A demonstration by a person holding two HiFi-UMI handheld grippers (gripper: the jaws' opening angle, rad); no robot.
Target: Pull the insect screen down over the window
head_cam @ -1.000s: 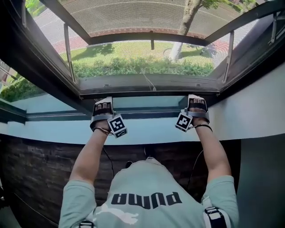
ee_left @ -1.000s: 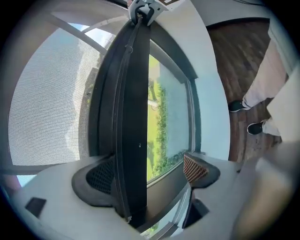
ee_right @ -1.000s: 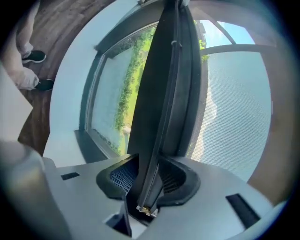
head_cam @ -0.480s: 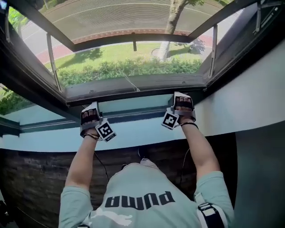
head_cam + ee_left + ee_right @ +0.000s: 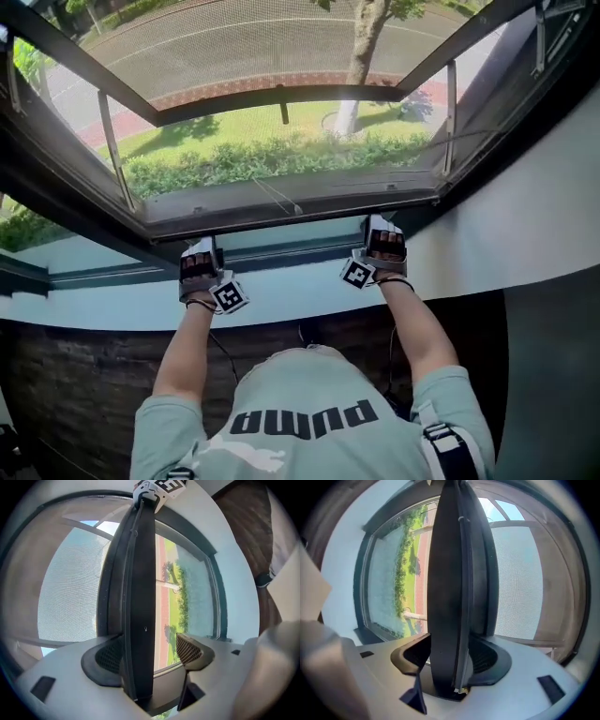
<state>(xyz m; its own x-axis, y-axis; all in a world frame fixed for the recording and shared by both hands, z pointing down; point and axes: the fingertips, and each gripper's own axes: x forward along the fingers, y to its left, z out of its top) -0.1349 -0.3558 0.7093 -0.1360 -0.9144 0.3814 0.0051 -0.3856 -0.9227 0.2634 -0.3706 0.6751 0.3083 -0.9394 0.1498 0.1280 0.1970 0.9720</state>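
The insect screen's dark bottom bar [image 5: 309,212] lies low across the window opening, just above the lower fixed pane. Its mesh [image 5: 70,588] shows beside the bar [image 5: 140,597] in the left gripper view, and the same mesh [image 5: 518,578] and bar [image 5: 447,597] appear in the right gripper view. My left gripper [image 5: 201,246] straddles the bar; its jaws have just been closing, and one pad still stands apart from it. My right gripper [image 5: 382,225] also has the bar between its jaws, which have just been opening.
An outward-opened sash with a handle [image 5: 281,108] hangs beyond the screen on side stays [image 5: 112,141]. A thin pull cord [image 5: 279,197] lies on the bar. The white sill ledge [image 5: 291,281] runs under the grippers, with a dark brick wall [image 5: 75,375] below.
Both grippers stay at the screen's bottom bar. The head view has shifted a little, and the bar keeps its low place above the lower pane.
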